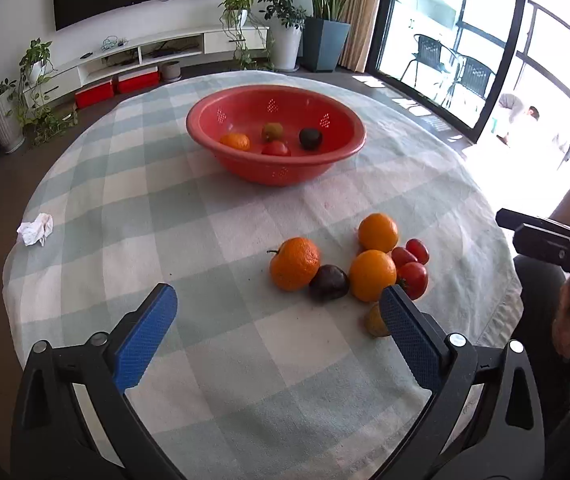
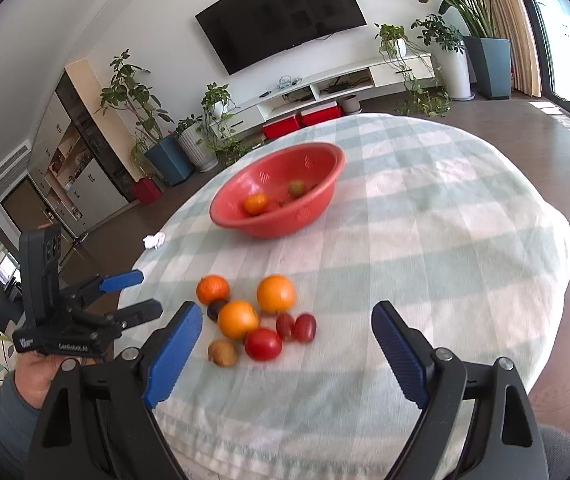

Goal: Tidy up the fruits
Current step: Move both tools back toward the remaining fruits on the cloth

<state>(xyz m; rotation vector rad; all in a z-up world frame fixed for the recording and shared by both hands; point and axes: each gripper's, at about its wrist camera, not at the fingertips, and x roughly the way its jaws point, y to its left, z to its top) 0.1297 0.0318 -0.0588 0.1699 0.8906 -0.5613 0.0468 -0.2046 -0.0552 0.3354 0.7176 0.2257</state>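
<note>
The left gripper hangs over the near part of the checked tablecloth, its blue pads spread wide with nothing between them; the right gripper is likewise wide open and empty above the near edge. White lettering on the left gripper's body in the right wrist view is too small to read.

Near that edge lies a loose cluster of eight fruits: three oranges, three tomatoes, one dark purple fruit touching two oranges, and one brownish fruit nearest the edge.

Farther in, toward the middle of the cloth, stands one red perforated bowl holding four fruits: an orange, a tomato, a dark one and a greenish-brown one.

One crumpled white tissue lies by the left edge.
</note>
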